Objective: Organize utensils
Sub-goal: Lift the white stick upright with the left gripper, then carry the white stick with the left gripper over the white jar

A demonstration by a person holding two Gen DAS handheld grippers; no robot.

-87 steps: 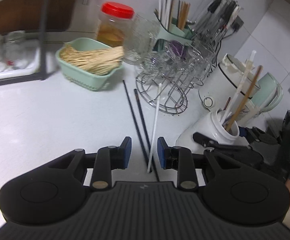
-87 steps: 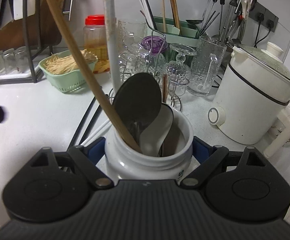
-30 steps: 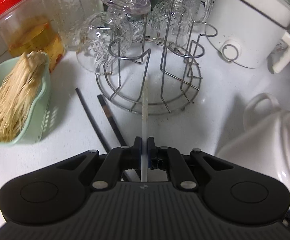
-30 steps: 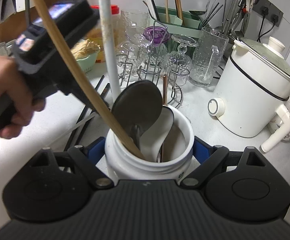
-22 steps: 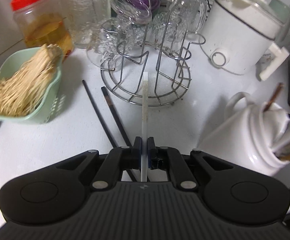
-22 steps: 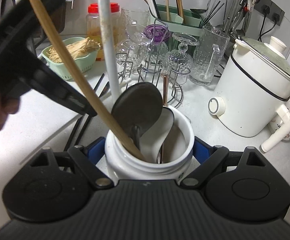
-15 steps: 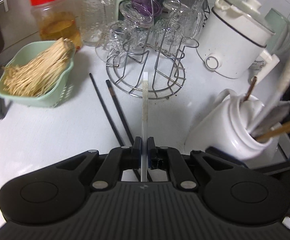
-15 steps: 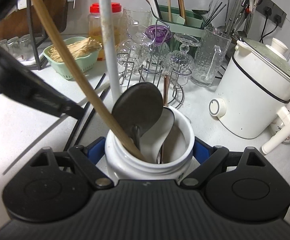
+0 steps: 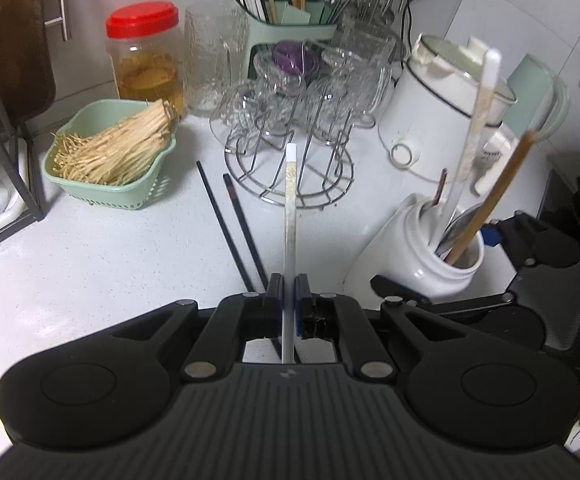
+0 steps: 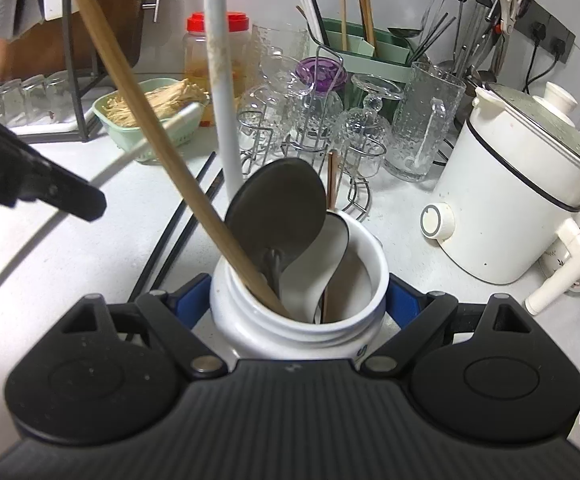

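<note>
My left gripper (image 9: pixel 289 294) is shut on a white chopstick (image 9: pixel 290 216) that sticks out ahead of it, lifted off the counter. Two black chopsticks (image 9: pixel 234 224) lie on the counter below it. A white ceramic jar (image 9: pixel 414 256) stands to the right, holding a wooden stick, a white stick and spoons. My right gripper (image 10: pixel 300 300) is shut on that white jar (image 10: pixel 258 330), blue pads on both its sides. In the right wrist view the left gripper's finger (image 10: pixel 46 192) comes in from the left with the white chopstick (image 10: pixel 158 138).
A wire glass rack (image 9: pixel 290 160) with upturned glasses stands behind the chopsticks. A green basket of sticks (image 9: pixel 114 156) and a red-lidded jar (image 9: pixel 146 56) are at the back left. A white cooker (image 10: pixel 518 200) stands right. A green utensil holder (image 10: pixel 354 52) is at the back.
My left gripper has risen and pulled back with the white chopstick, bringing the white jar fully into its view at right. The right gripper and jar have stayed still.
</note>
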